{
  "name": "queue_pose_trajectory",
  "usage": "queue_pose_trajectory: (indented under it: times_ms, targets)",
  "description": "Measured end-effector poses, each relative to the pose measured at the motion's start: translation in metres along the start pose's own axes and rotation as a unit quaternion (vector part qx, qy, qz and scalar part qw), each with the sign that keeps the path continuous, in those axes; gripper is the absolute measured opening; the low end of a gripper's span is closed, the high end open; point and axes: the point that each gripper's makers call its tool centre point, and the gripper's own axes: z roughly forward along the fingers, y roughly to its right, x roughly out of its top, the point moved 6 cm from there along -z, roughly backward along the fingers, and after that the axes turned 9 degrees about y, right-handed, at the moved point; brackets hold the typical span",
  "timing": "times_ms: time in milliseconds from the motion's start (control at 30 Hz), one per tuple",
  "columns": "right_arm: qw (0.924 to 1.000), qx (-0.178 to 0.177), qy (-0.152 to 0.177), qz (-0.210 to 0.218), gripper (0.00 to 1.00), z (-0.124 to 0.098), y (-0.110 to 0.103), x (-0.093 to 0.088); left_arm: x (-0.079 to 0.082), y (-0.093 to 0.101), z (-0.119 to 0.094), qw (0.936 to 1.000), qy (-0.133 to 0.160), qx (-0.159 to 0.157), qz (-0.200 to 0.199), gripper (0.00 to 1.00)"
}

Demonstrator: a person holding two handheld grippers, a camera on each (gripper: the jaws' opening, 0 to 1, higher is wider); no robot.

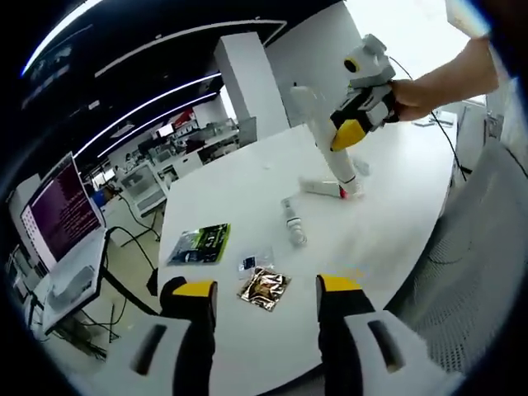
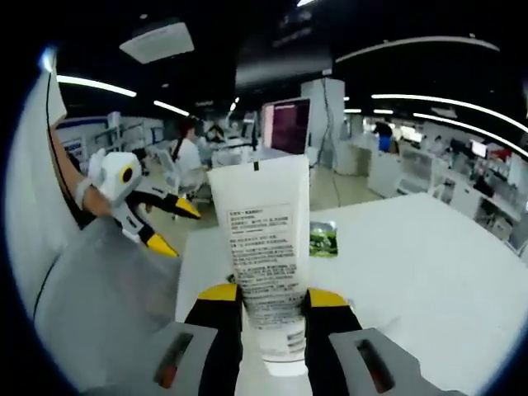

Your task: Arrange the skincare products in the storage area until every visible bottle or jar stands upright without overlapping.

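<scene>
A tall white squeeze tube with small black print on its face (image 2: 266, 247) stands cap-down between the yellow-tipped jaws of the right gripper (image 2: 266, 299), which are clamped against its sides just above the cap; in the left gripper view the same tube (image 1: 323, 132) hangs over the far part of the white table (image 1: 247, 198), its cap end low and close to the tabletop, held by the right gripper (image 1: 353, 132) in a person's hand (image 1: 410, 97). Just beside that cap end a small white tube with a red end (image 1: 322, 188) lies flat on the table, and a little nearer a slim clear bottle with a pale cap (image 1: 293, 223) also lies on its side, apart from the red-ended one. Toward the near edge of the table lie a crinkled gold foil sachet (image 1: 264, 289), a small clear sachet with a dark blue patch (image 1: 254, 262) just beyond it, and a green and black printed packet (image 1: 200, 244) toward the table's edge on the side of the monitor. The left gripper (image 1: 266, 290) hovers above the near edge with its black, yellow-tipped jaws spread wide and holding nothing; in the right gripper view it (image 2: 165, 223) shows beside a grey sleeve. Beyond the table a monitor with a purple screen (image 1: 62, 216) stands on a desk.
</scene>
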Motion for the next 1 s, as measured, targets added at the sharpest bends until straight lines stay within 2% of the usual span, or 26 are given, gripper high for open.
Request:
queue_pose_trajectory:
  times_ms: [33,133,233,333,433,533,633,833,933,1000]
  targets:
    - [1.0,-0.002,0.006,0.005,0.22,-0.002,-0.001,0.002,0.003,0.0,-0.001,0.9999,0.004,-0.005,-0.012,0.54]
    - [0.9991,-0.005,0.033,0.027,0.22,-0.008,-0.006,0.011,0.026,-0.003,-0.002,0.998,0.045,0.0,-0.044,0.56]
    - [0.997,-0.003,0.057,0.052,0.22,-0.01,-0.012,0.019,0.058,0.01,0.001,0.9921,0.092,-0.021,-0.083,0.56]
    - [0.9951,-0.002,0.071,0.069,0.23,-0.012,-0.019,0.027,0.078,0.033,0.009,0.983,0.123,-0.064,-0.12,0.61]
    - [0.9923,0.007,0.089,0.087,0.23,-0.015,-0.027,0.036,0.088,0.058,0.016,0.9712,0.144,-0.111,-0.153,0.64]
    - [0.9909,0.014,0.098,0.09,0.23,-0.02,-0.035,0.042,0.09,0.076,0.018,0.9615,0.147,-0.142,-0.183,0.65]
    - [0.9887,0.027,0.106,0.103,0.24,-0.024,-0.043,0.046,0.087,0.085,0.018,0.9507,0.148,-0.161,-0.219,0.66]
    - [0.9796,0.061,0.123,0.147,0.24,-0.029,-0.064,0.048,0.074,0.09,0.009,0.9373,0.153,-0.169,-0.264,0.65]
    - [0.9768,0.069,0.127,0.158,0.24,-0.03,-0.069,0.048,0.078,0.091,0.008,0.941,0.158,-0.175,-0.243,0.63]
    - [0.9762,0.071,0.127,0.161,0.24,-0.03,-0.072,0.048,0.078,0.092,0.008,0.939,0.157,-0.179,-0.249,0.64]
